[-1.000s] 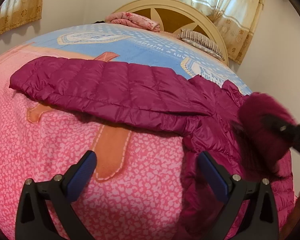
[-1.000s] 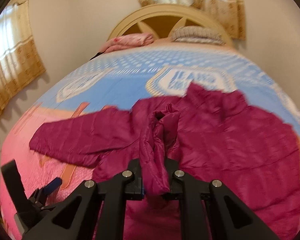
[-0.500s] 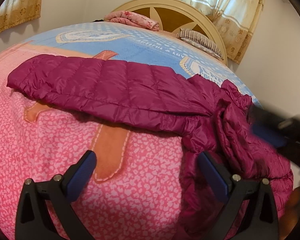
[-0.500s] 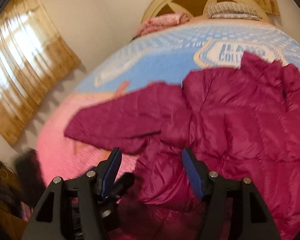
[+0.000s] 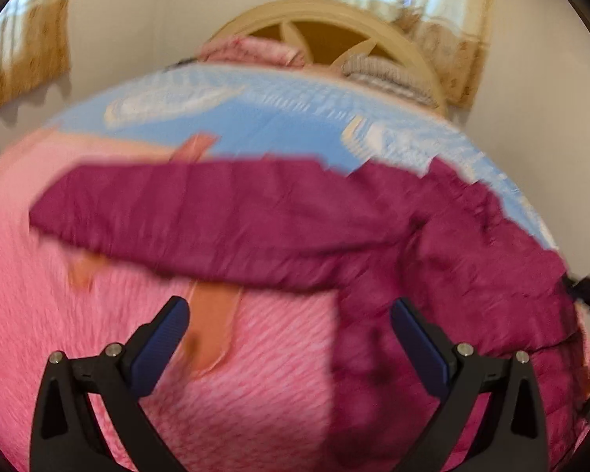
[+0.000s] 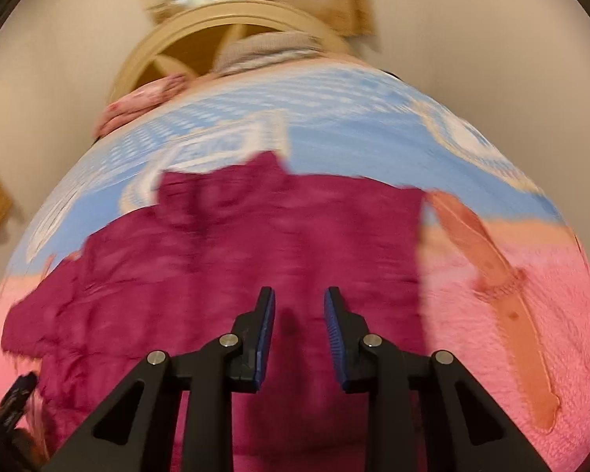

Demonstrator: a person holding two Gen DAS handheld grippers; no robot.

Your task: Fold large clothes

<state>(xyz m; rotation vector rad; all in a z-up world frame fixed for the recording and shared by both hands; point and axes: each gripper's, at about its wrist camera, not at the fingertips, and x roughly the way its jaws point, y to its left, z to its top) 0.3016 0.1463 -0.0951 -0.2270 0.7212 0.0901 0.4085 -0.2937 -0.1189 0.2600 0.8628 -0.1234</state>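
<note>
Right tool [image 6: 299,328] released jacket [image 6: 232,259], narrowed

A jacket [image 5: 334,228] is lying across the bedspread [image 5: 255,373] at mid-frame — its sleeve [image 5: 177,212] stretching toward frame left — with pillows [image 5: 385,72] sitting against the headboard [image 5: 326,15] at top.
</note>
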